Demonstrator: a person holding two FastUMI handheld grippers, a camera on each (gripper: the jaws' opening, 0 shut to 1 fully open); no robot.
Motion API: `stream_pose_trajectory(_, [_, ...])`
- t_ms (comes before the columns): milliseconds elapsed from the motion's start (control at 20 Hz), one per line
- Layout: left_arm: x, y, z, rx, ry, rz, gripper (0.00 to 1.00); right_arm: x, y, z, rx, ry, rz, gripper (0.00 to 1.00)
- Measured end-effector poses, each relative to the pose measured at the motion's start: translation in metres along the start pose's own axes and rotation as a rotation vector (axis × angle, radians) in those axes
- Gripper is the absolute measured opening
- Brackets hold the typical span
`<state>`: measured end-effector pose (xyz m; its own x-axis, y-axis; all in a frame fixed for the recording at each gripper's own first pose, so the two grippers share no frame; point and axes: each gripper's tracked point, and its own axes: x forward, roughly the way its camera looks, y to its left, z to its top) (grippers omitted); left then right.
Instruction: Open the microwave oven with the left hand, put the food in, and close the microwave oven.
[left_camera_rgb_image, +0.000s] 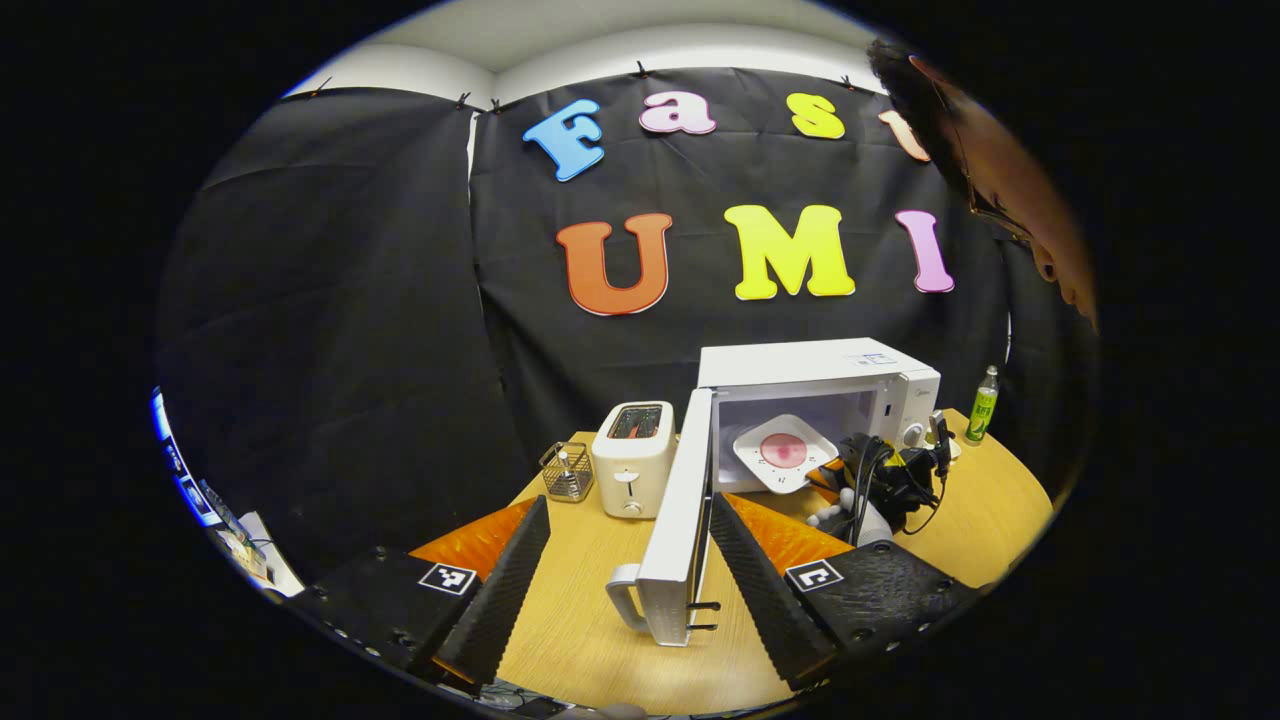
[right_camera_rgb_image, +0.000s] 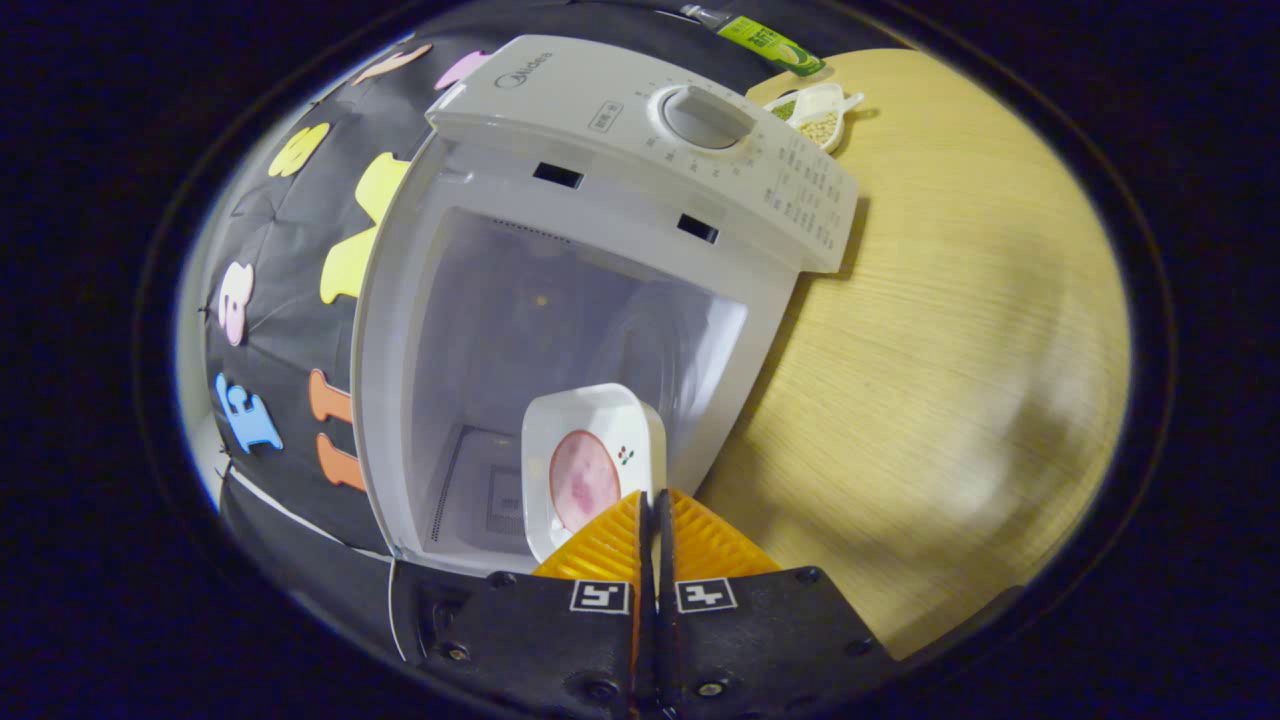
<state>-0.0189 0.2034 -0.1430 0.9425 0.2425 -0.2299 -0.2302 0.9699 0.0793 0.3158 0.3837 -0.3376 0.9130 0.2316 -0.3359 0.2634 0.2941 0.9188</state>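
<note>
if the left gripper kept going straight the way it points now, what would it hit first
Most likely the open microwave door: its edge and handle sit between the open left gripper fingers. Depth is hard to judge; the toaster stands farther back.

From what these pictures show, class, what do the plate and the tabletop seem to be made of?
Plate: probably glazed ceramic or melamine; white, smooth, slightly glossy, thin rim.
Tabletop: likely wood or wood-look laminate; pale, straight grain lines, matte with soft sheen.

Open microwave (left_camera_rgb_image: 815, 385), plated food (right_camera_rgb_image: 585, 480) at mouth
</note>
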Motion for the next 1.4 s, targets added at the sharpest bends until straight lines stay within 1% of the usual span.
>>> stream_pose_trajectory(150, [0.008, 0.009, -0.005, -0.012, 0.015, 0.007, 0.96, 0.025, 0.007, 0.01, 0.035, -0.052, 0.004, 0.04])
stream_pose_trajectory(250, [0.013, 0.009, -0.008, -0.011, 0.024, 0.002, 0.96, 0.038, 0.01, 0.013, 0.033, -0.073, 0.009, 0.05])
stream_pose_trajectory(400, [0.018, 0.011, -0.008, 0.01, 0.021, -0.005, 0.96, 0.053, 0.011, 0.021, 0.005, -0.113, -0.002, 0.09])
stream_pose_trajectory(500, [0.02, 0.009, -0.007, 0.016, 0.021, -0.017, 0.96, 0.052, 0.018, 0.024, 0.014, -0.134, 0.043, 0.13])
stream_pose_trajectory(650, [0.02, 0.007, -0.005, 0.017, 0.01, -0.029, 0.96, 0.04, 0.034, 0.035, -0.037, -0.177, 0.12, 0.27])
stream_pose_trajectory(700, [0.019, 0.008, -0.005, 0.014, 0.007, -0.029, 0.96, 0.036, 0.04, 0.035, -0.069, -0.186, 0.141, 0.41])
stream_pose_trajectory(750, [0.018, 0.009, -0.003, 0.012, 0.002, -0.028, 0.96, 0.033, 0.045, 0.037, -0.102, -0.191, 0.153, 0.8])
stream_pose_trajectory(800, [0.018, 0.01, -0.002, 0.01, -0.001, -0.026, 0.96, 0.024, 0.046, 0.037, -0.132, -0.186, 0.152, 0.91])
stream_pose_trajectory(850, [0.017, 0.01, 0.002, 0.01, -0.011, -0.024, 0.96, 0.018, 0.046, 0.038, -0.168, -0.18, 0.144, 0.99])
stream_pose_trajectory(950, [0.014, 0.01, 0.008, 0.022, -0.029, -0.019, 0.96, 0.004, 0.044, 0.04, -0.23, -0.173, 0.125, 1.0])
stream_pose_trajectory(1000, [0.012, 0.011, 0.012, 0.026, -0.036, -0.017, 0.96, -0.002, 0.048, 0.041, -0.257, -0.171, 0.137, 1.0])
stream_pose_trajectory(1050, [0.011, 0.011, 0.016, 0.023, -0.043, -0.023, 0.96, -0.01, 0.051, 0.043, -0.301, -0.162, 0.146, 0.99])
stream_pose_trajectory(1150, [0.009, 0.012, 0.022, 0.022, -0.052, -0.026, 0.96, -0.03, 0.053, 0.05, -0.414, -0.127, 0.132, 1.0])
stream_pose_trajectory(1250, [0.006, 0.016, 0.031, 0.013, -0.069, -0.025, 0.96, -0.059, 0.059, 0.071, -0.547, -0.14, 0.113, 1.0])
stream_pose_trajectory(1400, [0.003, 0.016, 0.039, -0.01, -0.074, -0.037, 0.96, -0.105, 0.083, 0.109, -0.745, -0.196, 0.128, 0.99])
